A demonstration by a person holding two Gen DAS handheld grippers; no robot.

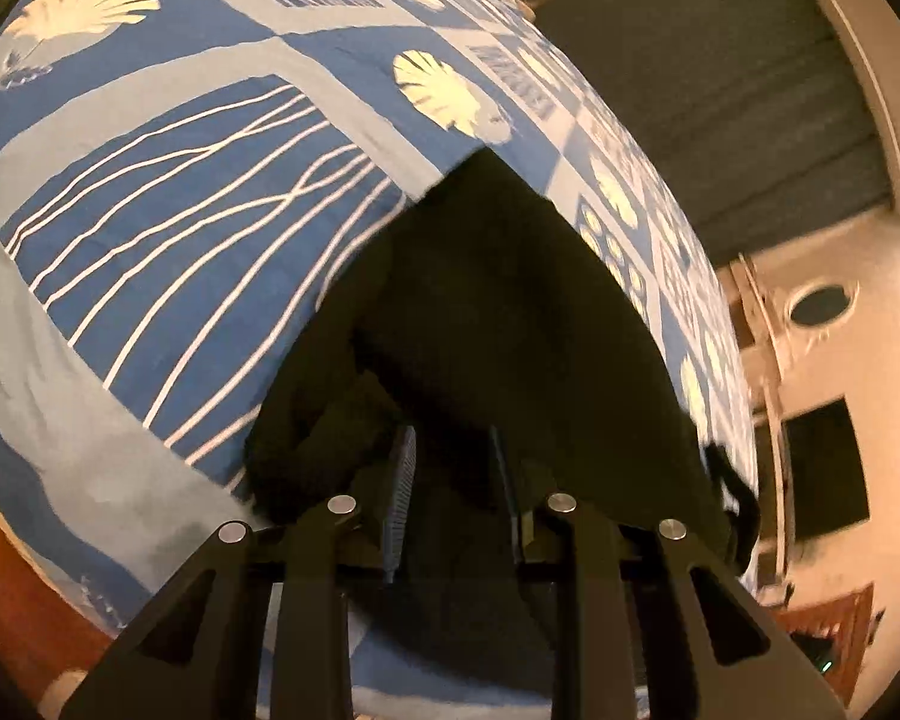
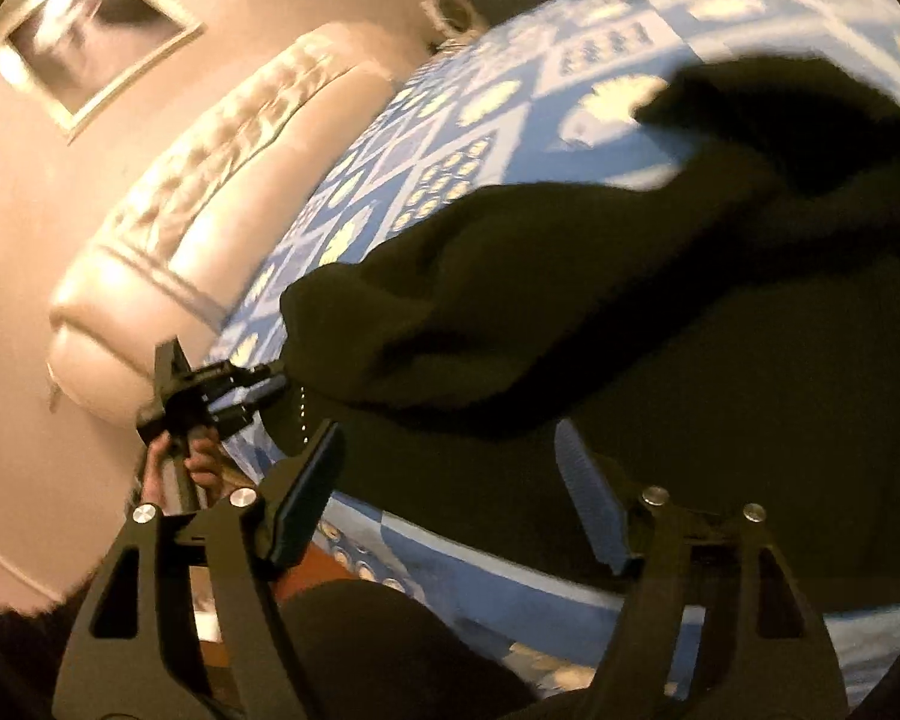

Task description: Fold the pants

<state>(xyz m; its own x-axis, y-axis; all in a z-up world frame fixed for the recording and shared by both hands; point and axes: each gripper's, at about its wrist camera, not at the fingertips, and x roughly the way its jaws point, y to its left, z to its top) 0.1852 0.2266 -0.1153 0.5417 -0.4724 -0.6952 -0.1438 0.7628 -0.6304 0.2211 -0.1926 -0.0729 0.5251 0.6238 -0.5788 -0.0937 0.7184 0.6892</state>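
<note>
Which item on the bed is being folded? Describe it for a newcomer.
Find the bed with the blue-and-white patterned bedspread. On it lies one black pair of pants, bunched at one end. It is the only plain dark cloth on the print.

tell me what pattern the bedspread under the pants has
Blue and grey squares with cream leaves and white lines on the bedspread; left wrist view.

One pants (image 1: pixel 510 312), two tools, one bedsheet (image 1: pixel 168 192).
</note>
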